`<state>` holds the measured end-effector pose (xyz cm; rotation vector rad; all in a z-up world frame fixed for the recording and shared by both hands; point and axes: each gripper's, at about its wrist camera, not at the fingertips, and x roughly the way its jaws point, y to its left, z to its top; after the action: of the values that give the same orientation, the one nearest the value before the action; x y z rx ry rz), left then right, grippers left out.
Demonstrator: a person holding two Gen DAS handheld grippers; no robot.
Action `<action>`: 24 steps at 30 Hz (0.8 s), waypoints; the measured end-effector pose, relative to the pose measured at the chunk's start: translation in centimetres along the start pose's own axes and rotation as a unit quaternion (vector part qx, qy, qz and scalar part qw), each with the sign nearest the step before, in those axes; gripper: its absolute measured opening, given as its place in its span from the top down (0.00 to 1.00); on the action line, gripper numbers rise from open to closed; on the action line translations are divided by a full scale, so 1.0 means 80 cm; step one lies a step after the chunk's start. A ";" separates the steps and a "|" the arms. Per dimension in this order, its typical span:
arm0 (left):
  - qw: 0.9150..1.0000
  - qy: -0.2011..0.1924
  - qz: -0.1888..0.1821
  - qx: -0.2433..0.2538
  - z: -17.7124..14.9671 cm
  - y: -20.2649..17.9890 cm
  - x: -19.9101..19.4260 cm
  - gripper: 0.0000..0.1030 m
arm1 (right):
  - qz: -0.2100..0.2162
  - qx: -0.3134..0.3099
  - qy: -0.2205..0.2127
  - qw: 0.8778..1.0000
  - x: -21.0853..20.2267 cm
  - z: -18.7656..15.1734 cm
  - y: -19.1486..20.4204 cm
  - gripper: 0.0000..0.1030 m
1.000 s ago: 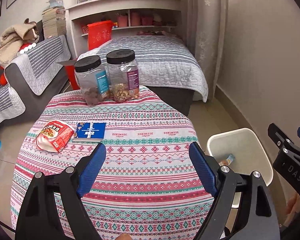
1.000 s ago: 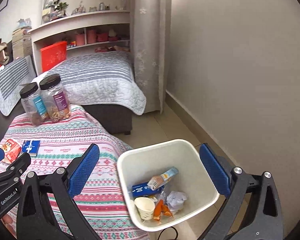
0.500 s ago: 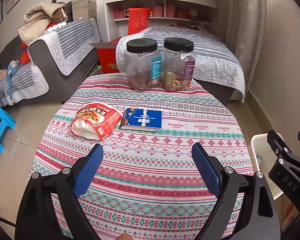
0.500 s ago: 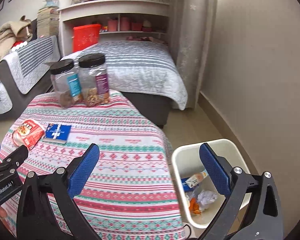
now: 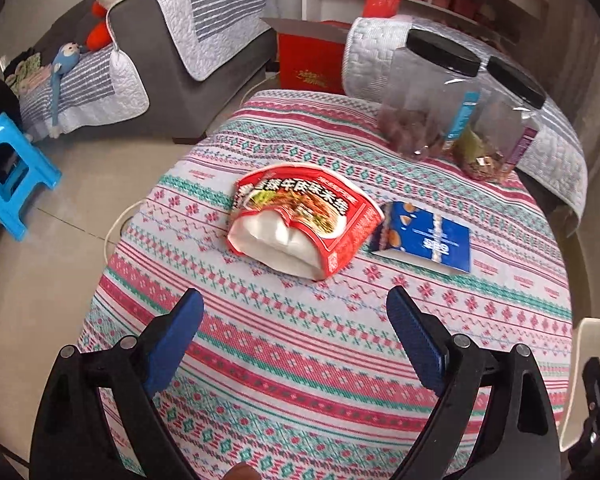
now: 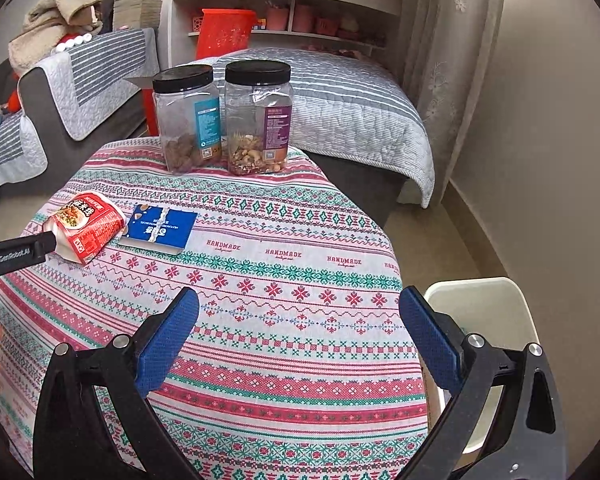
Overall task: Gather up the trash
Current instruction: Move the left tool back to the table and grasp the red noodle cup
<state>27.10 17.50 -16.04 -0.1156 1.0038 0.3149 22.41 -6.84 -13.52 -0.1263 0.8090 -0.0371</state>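
Observation:
A crushed red noodle cup (image 5: pixel 304 216) lies on its side on the patterned tablecloth (image 5: pixel 300 360), with a flat blue snack wrapper (image 5: pixel 424 236) just right of it. My left gripper (image 5: pixel 296 312) is open and empty, a short way in front of the cup. In the right wrist view the cup (image 6: pixel 86 224) and wrapper (image 6: pixel 160 230) lie at the table's left. My right gripper (image 6: pixel 298 316) is open and empty above the table's near side. The white trash bin (image 6: pixel 488 308) stands on the floor at the right.
Two clear jars with black lids (image 6: pixel 188 120) (image 6: pixel 258 118) stand at the table's far edge. A bed (image 6: pixel 340 96) lies behind, a grey sofa (image 5: pixel 188 40) at the left, a blue stool (image 5: pixel 8 168) on the floor.
Both grippers swung left, away from the bin and over the table. The left gripper came closer to the red cup and wrapper. Both stayed open.

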 end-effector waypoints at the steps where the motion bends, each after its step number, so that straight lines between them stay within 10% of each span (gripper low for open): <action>1: 1.000 -0.005 0.013 0.015 0.003 -0.003 0.006 0.12 | 0.002 0.002 0.004 1.000 0.003 0.001 0.000 0.07; 16: 0.987 0.030 0.066 0.145 0.040 -0.030 0.120 0.05 | 0.044 0.025 0.056 0.997 0.036 0.008 -0.003 0.07; 24: 0.989 0.011 0.040 0.141 0.025 -0.020 0.091 0.25 | 0.046 0.021 0.062 0.997 0.038 0.003 0.003 0.07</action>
<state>32.81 17.97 -21.19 0.1788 1.0661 0.2421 24.66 -6.82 -15.56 -0.0465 0.9360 0.0250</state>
